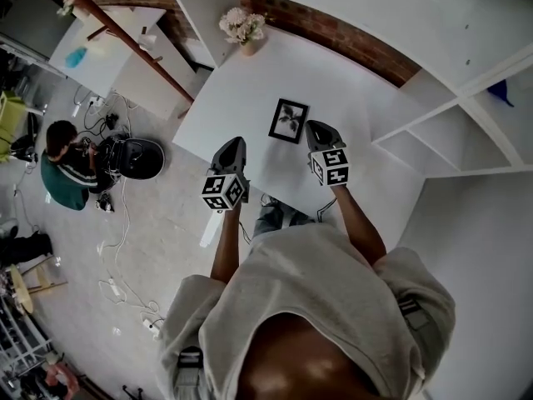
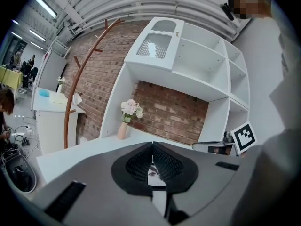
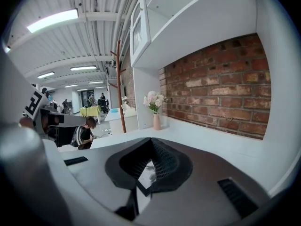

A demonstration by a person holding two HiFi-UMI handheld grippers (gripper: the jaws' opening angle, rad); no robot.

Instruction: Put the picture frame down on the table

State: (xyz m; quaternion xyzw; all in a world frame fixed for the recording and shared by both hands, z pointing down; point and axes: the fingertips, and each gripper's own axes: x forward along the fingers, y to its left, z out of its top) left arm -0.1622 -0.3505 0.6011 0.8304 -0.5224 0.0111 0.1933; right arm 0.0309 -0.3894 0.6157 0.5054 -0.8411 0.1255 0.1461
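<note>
Picture frame (image 1: 288,121) lies on the table (image 1: 225,90). Left gripper (image 1: 237,143) and right gripper (image 1: 315,127) flank the frame, jaws together, empty. I'd lift straight up, clear of its edges.

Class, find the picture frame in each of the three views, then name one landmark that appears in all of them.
Head view: the picture frame is just above centre, on the white table.
Left gripper view: only a sliver of it shows, in the dark opening at low centre.
Right gripper view: a sliver with a black edge shows, in the dark opening at low centre.
Shared landmark: the vase of flowers.
</note>
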